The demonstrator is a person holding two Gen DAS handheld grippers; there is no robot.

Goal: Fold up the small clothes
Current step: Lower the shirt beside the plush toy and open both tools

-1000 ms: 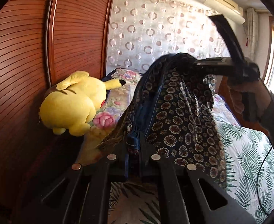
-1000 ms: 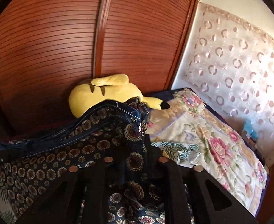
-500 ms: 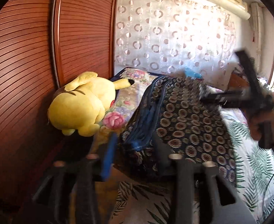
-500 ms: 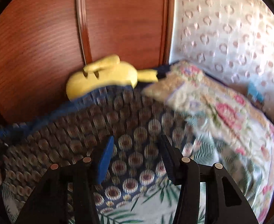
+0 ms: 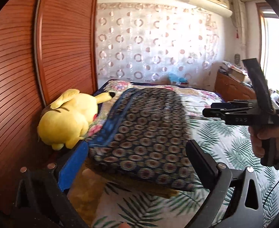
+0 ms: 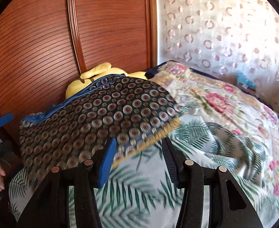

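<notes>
Patterned cloth (image 5: 143,136) released, now apparently settling flat on bed (image 5: 225,146). Left gripper (image 5: 137,163) just opened wide, empty; right gripper (image 6: 139,159) half open, empty. Ready for first fold.

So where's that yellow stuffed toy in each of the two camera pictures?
Left wrist view: yellow plush toy at left of centre, against the wooden wardrobe, beside the patterned cloth.
Right wrist view: toy upper centre-left, mostly hidden behind the cloth.
Shared landmark: the circle-patterned curtain.
</notes>
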